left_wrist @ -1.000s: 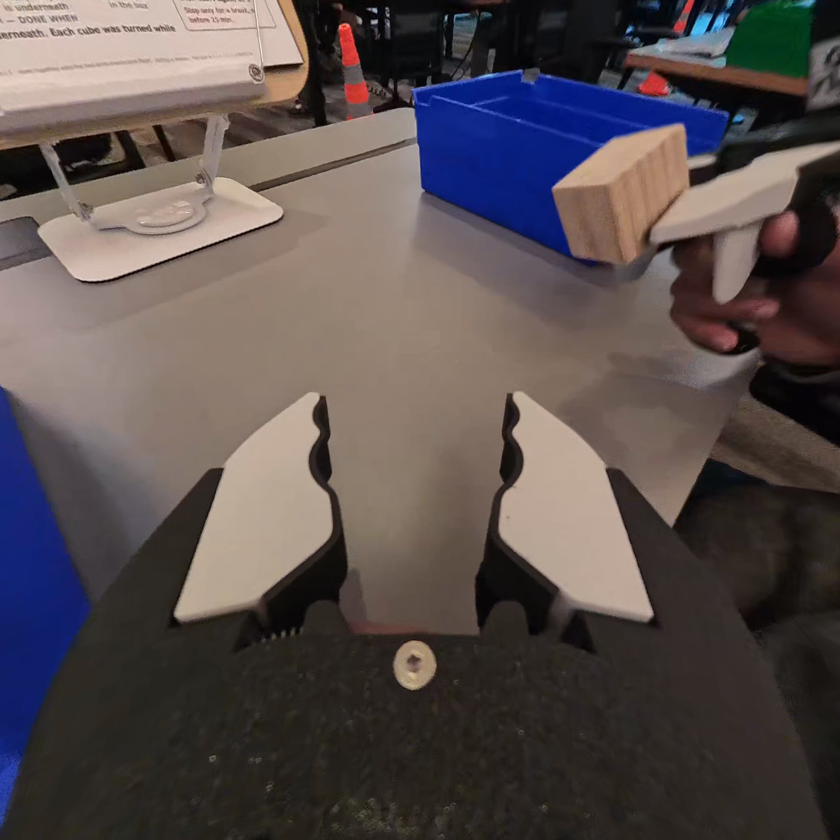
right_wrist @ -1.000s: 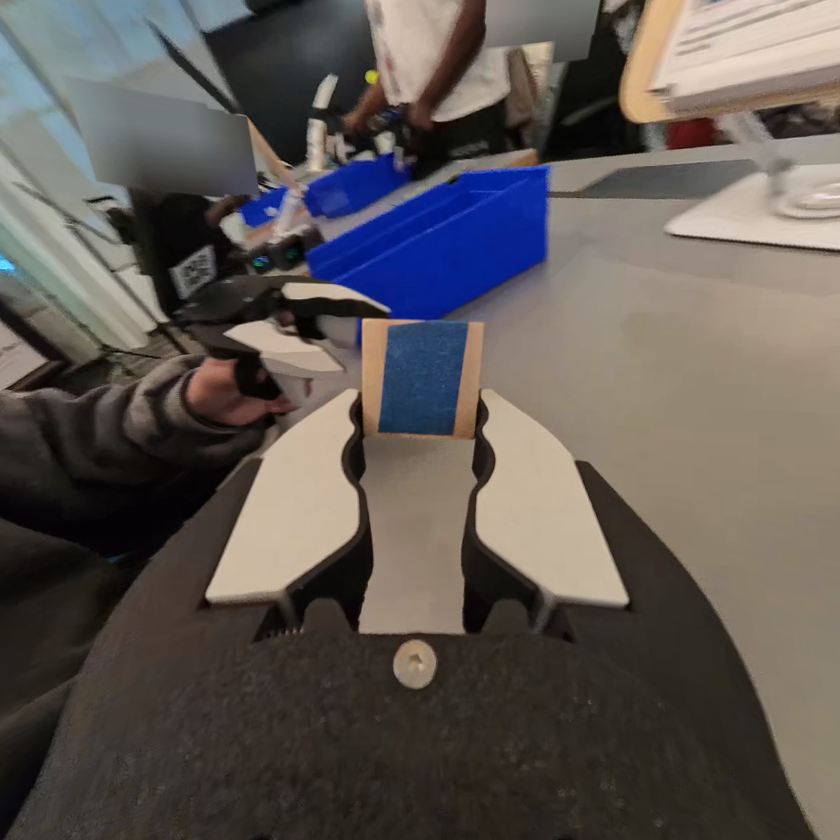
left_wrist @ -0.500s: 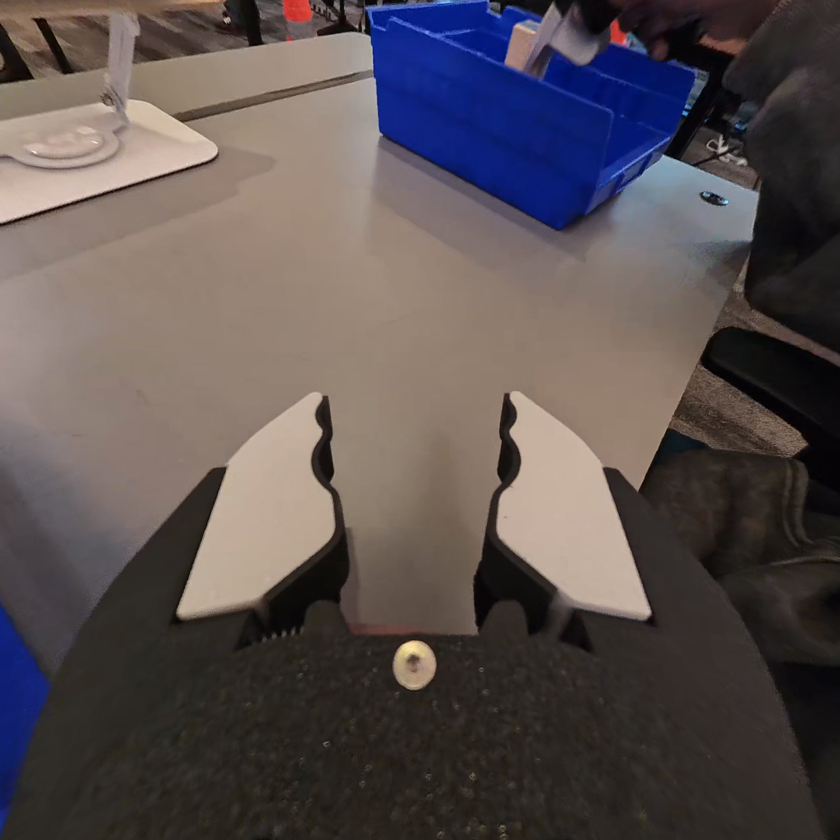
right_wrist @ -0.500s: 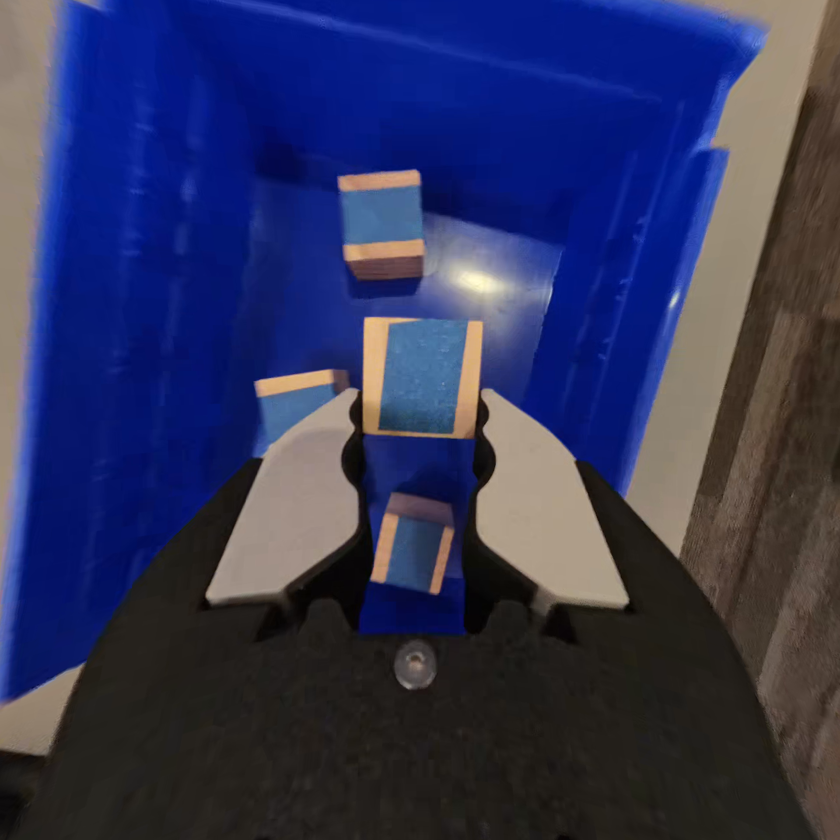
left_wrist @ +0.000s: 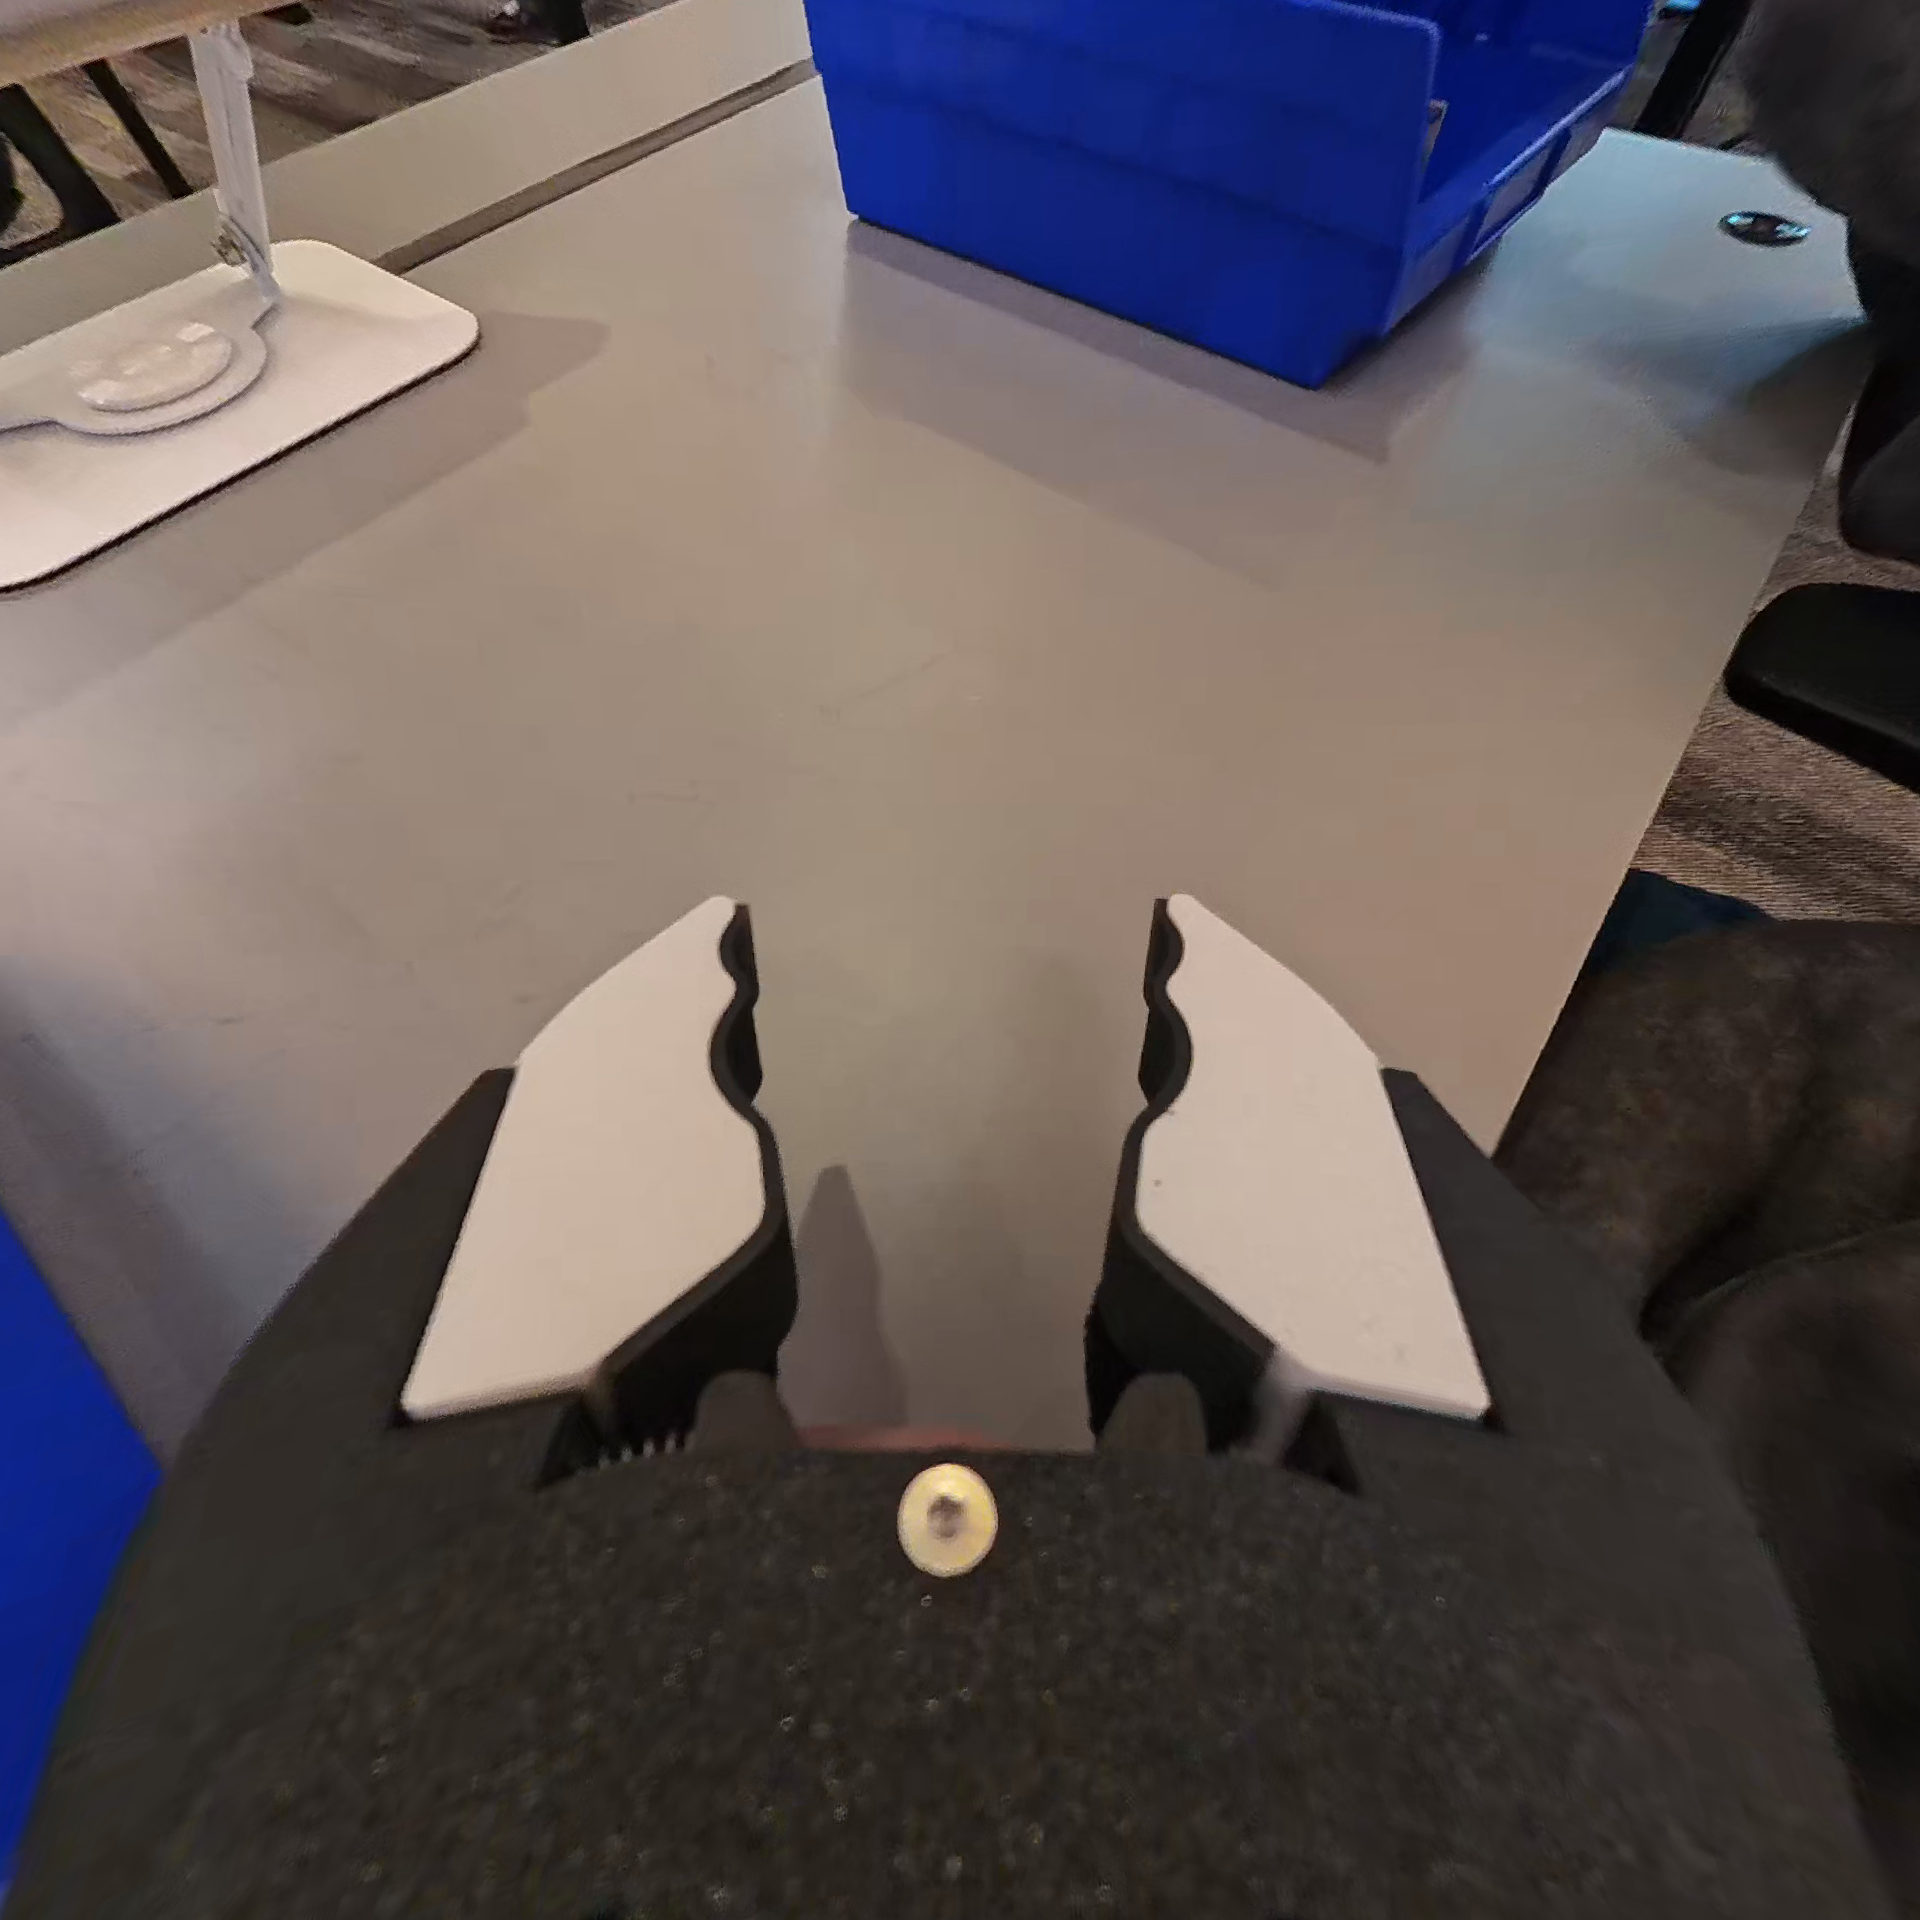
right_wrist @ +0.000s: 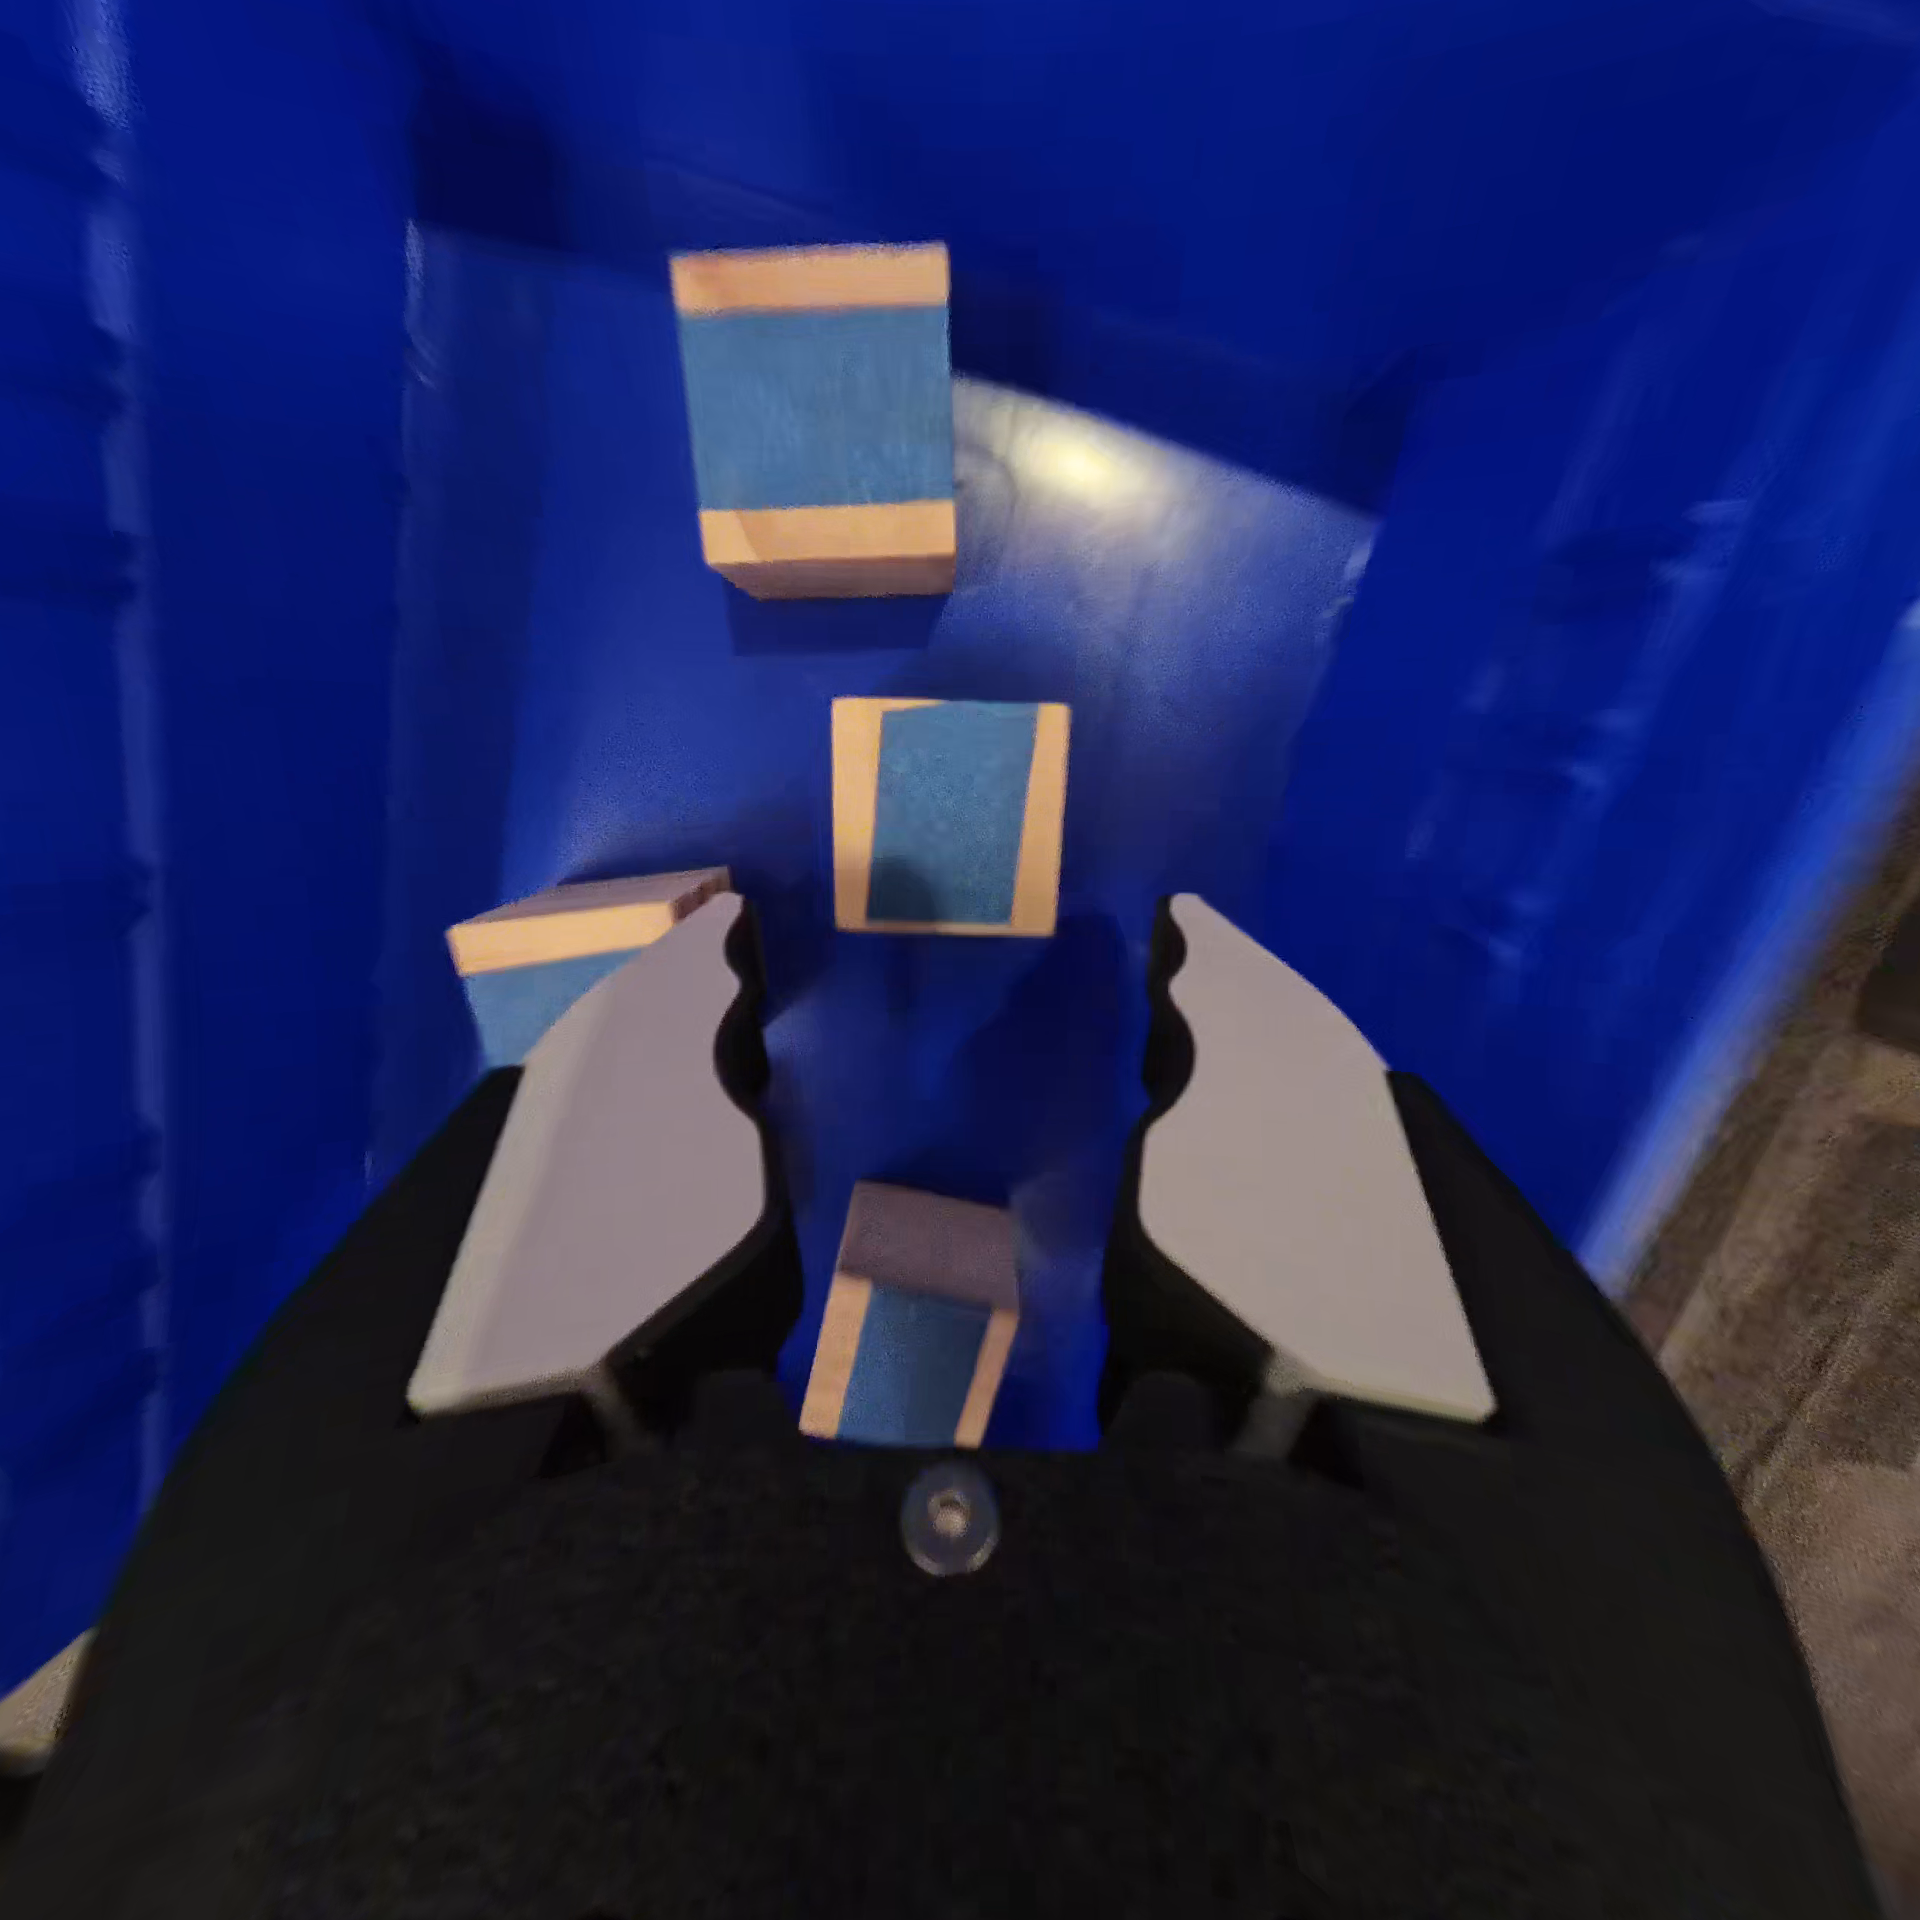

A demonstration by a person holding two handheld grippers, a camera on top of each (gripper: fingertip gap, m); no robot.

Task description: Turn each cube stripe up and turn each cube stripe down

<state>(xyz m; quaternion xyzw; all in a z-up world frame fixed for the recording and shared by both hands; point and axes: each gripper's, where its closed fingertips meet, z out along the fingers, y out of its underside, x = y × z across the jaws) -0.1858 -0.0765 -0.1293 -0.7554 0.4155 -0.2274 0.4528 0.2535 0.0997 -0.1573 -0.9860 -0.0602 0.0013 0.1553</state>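
Observation:
My right gripper (right_wrist: 956,914) is open over the inside of a blue bin (right_wrist: 1558,520), looking down into it. Several wooden cubes with blue stripes facing up lie on the bin floor. One cube (right_wrist: 948,816) sits just beyond my fingertips, free of them. Another cube (right_wrist: 816,416) lies farther in, a third (right_wrist: 551,961) is partly hidden by my left finger, and one more (right_wrist: 914,1320) shows between the fingers near their base. My left gripper (left_wrist: 951,914) is open and empty above the grey table (left_wrist: 831,623).
The blue bin (left_wrist: 1143,156) stands at the table's far right in the left wrist view. A white stand base (left_wrist: 208,405) sits at the far left. Another blue bin edge (left_wrist: 52,1455) is at the near left. The table's right edge borders carpet and a dark sleeve (left_wrist: 1766,1143).
My right gripper carried the striped cube over the bin, opened and let it go; the cube now lies on the bin floor. My left gripper stayed open and shifted slightly.

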